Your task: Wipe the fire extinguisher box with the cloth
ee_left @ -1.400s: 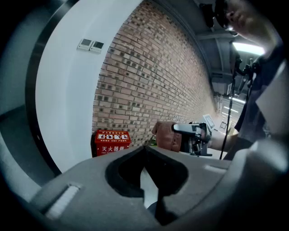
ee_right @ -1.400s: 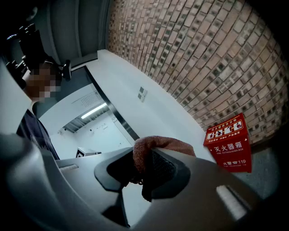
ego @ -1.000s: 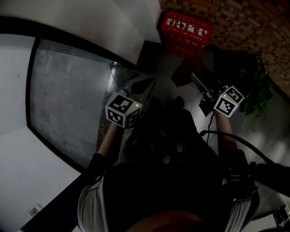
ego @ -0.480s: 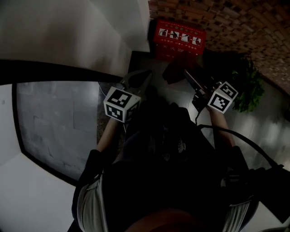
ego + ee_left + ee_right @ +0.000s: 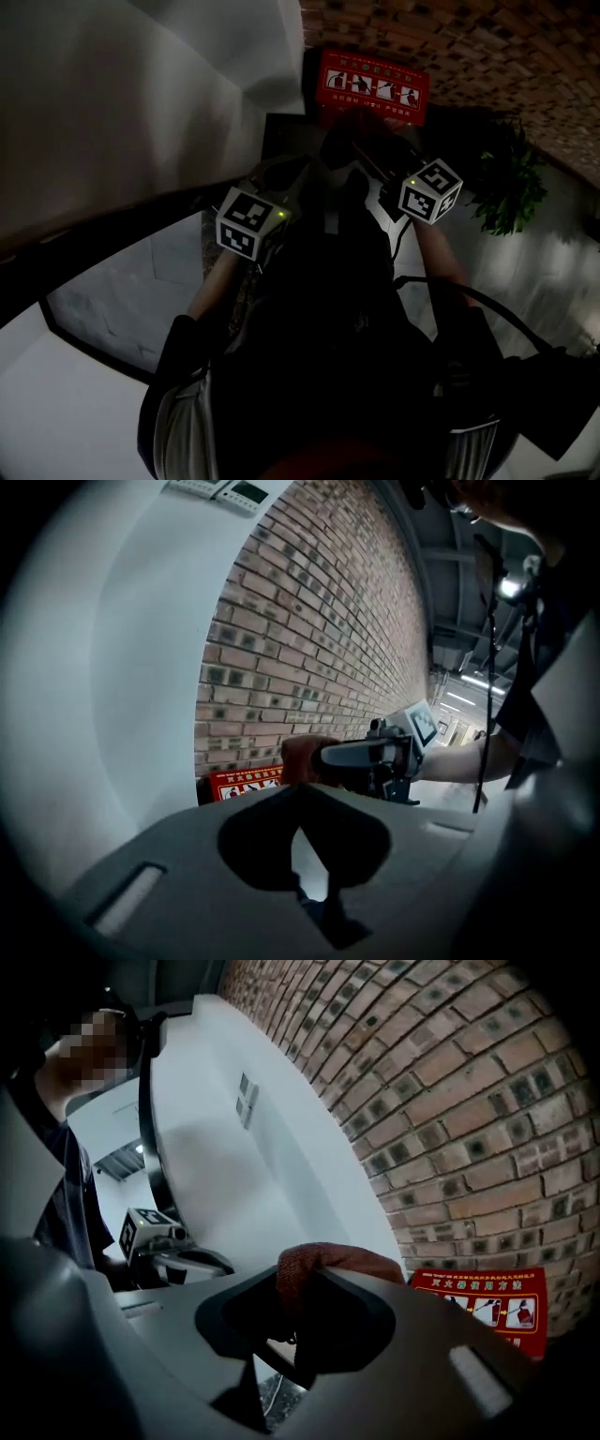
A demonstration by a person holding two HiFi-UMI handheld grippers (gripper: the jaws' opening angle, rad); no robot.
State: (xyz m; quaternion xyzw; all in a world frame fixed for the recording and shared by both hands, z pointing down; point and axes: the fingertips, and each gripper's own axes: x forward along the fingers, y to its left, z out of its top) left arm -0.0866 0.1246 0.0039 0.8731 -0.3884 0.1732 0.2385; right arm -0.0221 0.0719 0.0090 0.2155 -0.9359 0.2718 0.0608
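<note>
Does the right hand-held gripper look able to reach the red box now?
Probably yes: the right hand-held gripper, shut on the cloth, sits near the red box with nothing between.

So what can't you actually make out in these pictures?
- Print on the fire extinguisher box: too small to read in every view.
- Whether the cloth touches the box: the head view is too dark there.
- The box's lower left: in the right gripper view, the right gripper's own grey body covers it.
- The floor near the person: their dark clothing fills the head view's middle.
</note>
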